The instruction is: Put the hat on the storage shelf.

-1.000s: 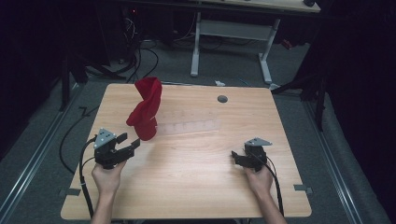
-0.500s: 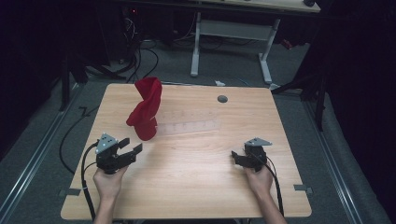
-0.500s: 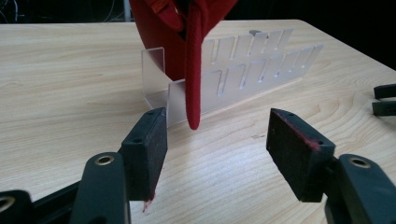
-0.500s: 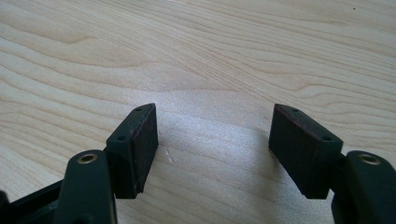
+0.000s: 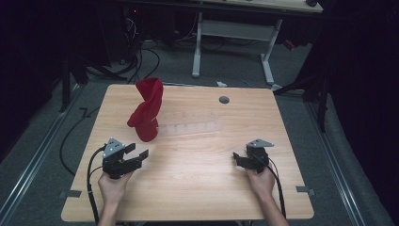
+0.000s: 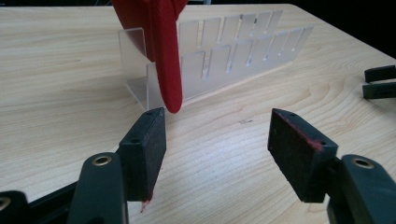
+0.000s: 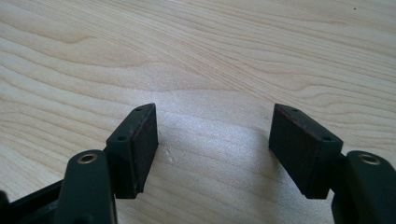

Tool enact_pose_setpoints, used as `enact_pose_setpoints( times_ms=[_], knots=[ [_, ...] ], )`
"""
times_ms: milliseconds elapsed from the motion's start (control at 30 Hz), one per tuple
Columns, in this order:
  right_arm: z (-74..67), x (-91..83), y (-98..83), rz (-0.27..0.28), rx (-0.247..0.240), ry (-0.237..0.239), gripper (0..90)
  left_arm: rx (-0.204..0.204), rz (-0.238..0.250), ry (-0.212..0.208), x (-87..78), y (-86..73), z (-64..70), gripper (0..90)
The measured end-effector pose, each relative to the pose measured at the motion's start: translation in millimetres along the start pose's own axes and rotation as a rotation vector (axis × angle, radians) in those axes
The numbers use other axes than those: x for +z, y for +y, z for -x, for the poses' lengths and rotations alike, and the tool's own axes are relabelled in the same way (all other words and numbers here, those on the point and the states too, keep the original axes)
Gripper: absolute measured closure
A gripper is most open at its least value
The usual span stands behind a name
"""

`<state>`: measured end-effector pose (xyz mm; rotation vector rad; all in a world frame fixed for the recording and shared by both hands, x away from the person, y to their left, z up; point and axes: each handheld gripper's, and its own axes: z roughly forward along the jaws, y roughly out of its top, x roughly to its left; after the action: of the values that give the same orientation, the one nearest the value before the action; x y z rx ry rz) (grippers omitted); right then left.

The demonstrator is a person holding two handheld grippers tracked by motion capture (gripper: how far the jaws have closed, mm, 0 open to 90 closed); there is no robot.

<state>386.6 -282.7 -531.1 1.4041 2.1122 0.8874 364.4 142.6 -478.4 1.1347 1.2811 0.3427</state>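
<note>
A red cloth (image 5: 147, 110) hangs upright over the left end of a clear slotted rack (image 5: 193, 127) on the wooden table (image 5: 197, 188). My left gripper (image 5: 139, 151) sits just in front of the cloth, apart from it, open with nothing between its pads. In the left gripper view the cloth's lower tip (image 6: 163, 56) hangs just beyond the left pad (image 6: 144, 149), with the rack (image 6: 233, 56) behind it. My right gripper (image 5: 236, 160) rests at the table's right, open over bare wood (image 7: 210, 46), and its jaws also show far right in the left gripper view (image 6: 378, 81).
A round cable hole (image 5: 224, 100) lies near the table's far edge. Beyond the table stand a white desk frame (image 5: 230, 33) and cables on the dark floor. Black cables trail from both grippers over the near edge.
My left gripper has drawn back a little from the red cloth toward the near edge. The right gripper has stayed in place.
</note>
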Motion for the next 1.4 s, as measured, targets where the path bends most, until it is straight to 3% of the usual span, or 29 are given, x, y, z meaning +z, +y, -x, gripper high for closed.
enact_pose_setpoints(
  times_ms=[533, 1067, 1400],
  knots=[
    [-0.1, 0.0, 0.0, 0.000, 0.001, 0.000, 33.0, -0.005, -0.057, 0.009, 9.8, -16.5, 0.4, 37.7],
    [0.0, 0.0, 0.0, 0.000, -0.001, 0.000, 32.9, 0.034, -0.145, 0.035, 24.4, -34.8, 1.7, 37.6],
    [0.0, 0.0, 0.0, 0.000, -0.001, 0.001, 32.9, 0.029, -0.172, 0.049, 36.8, -44.3, -1.8, 37.6]
  ],
)
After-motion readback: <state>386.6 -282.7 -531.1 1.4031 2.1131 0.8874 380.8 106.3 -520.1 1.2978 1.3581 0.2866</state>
